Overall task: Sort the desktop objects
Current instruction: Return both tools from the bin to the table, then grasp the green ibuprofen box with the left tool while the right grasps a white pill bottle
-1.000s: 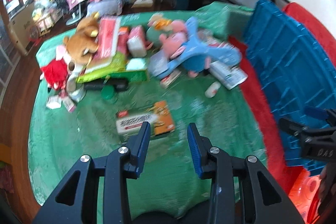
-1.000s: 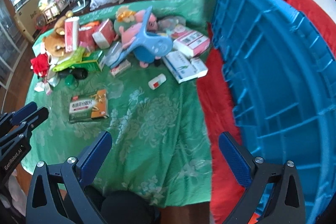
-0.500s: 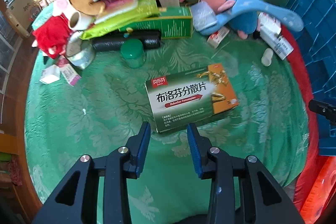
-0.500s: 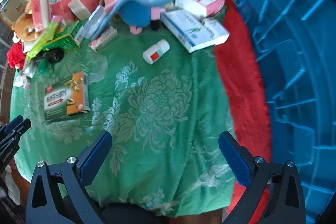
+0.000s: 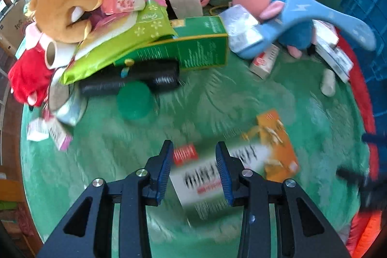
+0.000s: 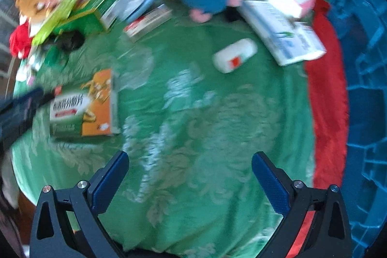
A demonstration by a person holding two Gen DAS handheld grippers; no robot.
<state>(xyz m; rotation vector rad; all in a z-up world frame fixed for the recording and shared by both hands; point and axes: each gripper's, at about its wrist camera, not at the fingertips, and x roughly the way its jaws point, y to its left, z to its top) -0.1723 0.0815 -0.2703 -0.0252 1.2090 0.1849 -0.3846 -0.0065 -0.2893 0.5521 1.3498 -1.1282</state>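
Both grippers had dropped closer to the green cloth [image 6: 193, 137] since the earlier frames. Left gripper [image 5: 194, 166] was part-open, jaws straddling the blurred medicine box [image 5: 232, 168], pads not clearly pressing it. Right gripper [image 6: 189, 175] was wide open, empty, over bare cloth. Only the right view showed the box [image 6: 84, 105] whole, lying flat, plus the white bottle [image 6: 234, 55] and blue crate [image 6: 362, 88]. Left view alone showed the bear [image 5: 65, 9] and green lid [image 5: 134, 100].

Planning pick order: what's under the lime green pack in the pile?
The lime green pack lies tilted on the dark green carton, with a black roll below its front edge. Whatever sits under its rear half is covered.
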